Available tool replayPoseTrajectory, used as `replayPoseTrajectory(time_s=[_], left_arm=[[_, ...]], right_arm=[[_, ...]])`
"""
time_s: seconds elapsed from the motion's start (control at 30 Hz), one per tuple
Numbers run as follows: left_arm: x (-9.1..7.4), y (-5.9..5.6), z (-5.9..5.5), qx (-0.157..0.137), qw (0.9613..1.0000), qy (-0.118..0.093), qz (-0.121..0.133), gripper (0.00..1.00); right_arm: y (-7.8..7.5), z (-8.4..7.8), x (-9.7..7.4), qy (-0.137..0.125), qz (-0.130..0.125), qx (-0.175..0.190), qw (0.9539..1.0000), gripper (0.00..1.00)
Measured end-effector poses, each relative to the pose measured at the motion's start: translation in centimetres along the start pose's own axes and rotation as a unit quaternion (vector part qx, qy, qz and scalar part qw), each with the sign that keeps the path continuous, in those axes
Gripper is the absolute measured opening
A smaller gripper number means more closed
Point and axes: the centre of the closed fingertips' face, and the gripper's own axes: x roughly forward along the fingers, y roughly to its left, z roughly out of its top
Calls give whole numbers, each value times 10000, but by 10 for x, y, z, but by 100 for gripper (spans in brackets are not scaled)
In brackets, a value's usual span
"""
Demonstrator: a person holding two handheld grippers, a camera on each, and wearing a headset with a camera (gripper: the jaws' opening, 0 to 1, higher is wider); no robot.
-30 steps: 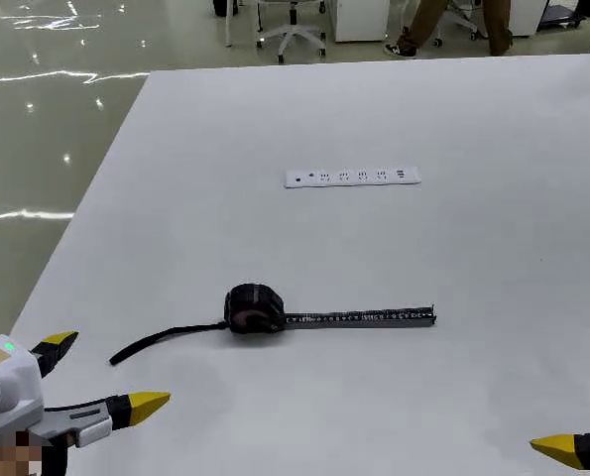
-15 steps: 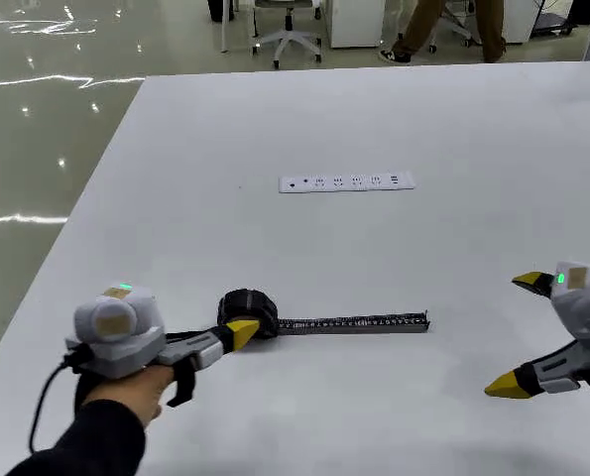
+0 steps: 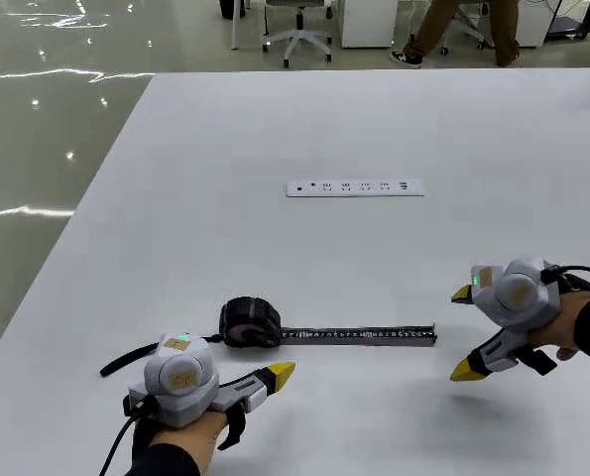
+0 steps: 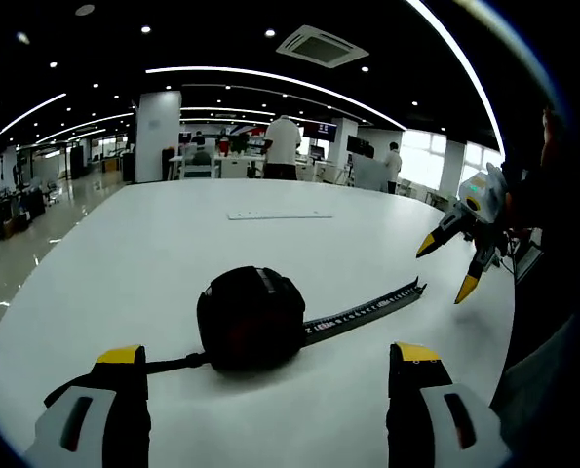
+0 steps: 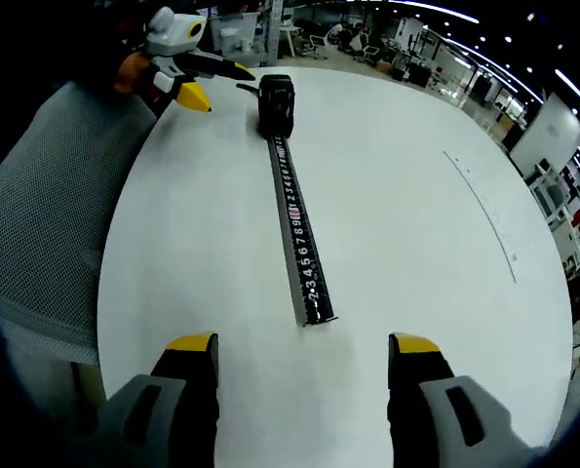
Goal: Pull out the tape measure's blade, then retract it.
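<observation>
You are holding the left gripper [image 3: 275,375] low over the near part of the white surface [image 3: 275,129], with its jaws spread wide and gripping nothing. In the left gripper view the black tape measure [image 4: 251,317] is sitting just ahead, centred between the two yellow-tipped jaws, and neither jaw is touching it. The case is lying on the surface near its left edge, with its black wrist strap [image 3: 136,355] trailing off to the left.

The blade [image 3: 359,336] is lying pulled out of the case, flat on the surface, and running to the right toward your other hand. Its printed numbers are showing clearly in the right gripper view.

You are holding the right gripper [image 3: 462,333] on the right side, raised a little above the surface, with its jaws also standing wide apart and holding nothing. In the right gripper view the blade's end hook [image 5: 319,319] is lying just ahead of the gap between the jaws, near them but not touching either one.

Farther back on the surface, a white power strip [image 3: 355,187] is lying well apart from the tape measure. Beyond the far edge, an office chair [image 3: 295,25] is standing on the shiny floor and a person's legs [image 3: 463,25] are showing.
</observation>
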Motion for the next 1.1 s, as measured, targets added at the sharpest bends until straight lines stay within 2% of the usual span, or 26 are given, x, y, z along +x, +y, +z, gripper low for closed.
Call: replayPoseTrajectory(time_s=[0.07, 0.13, 0.27, 0.43, 0.5, 0.6, 0.83, 1.03, 1.1], left_arm=[[-1, -1, 7, 144, 9997, -193, -24, 100], [-1, 0, 10, 201, 9995, -245, -1, 100], [-1, 2, 12, 175, 9994, -289, 33, 100], [0, 8, 13, 115, 9993, -322, 138, 99], [0, 11, 13, 67, 9993, -311, 197, 99], [1, 14, 12, -41, 9992, -313, 265, 97], [12, 15, 19, -6, 9987, -339, 383, 95], [35, 9, 13, -335, 9981, -156, 501, 89], [40, 5, 12, -394, 9979, -118, 503, 86]], right_arm=[[-3, 5, 6, 52, 141, -104, 9998, 57], [-6, 7, 12, 141, 215, -137, 9996, 52], [-7, 5, 18, 310, 372, -220, 9986, 38], [-3, 8, 21, 369, 504, -339, 9975, 26], [2, 5, 24, 479, 593, -423, 9962, 22], [1, -3, 31, 575, 580, -489, 9955, 13], [0, -1, 28, 606, 585, -332, 9959, 13], [1, -1, 28, 696, 414, -82, 9967, 12], [0, -2, 29, 697, 381, 212, 9966, 12]])
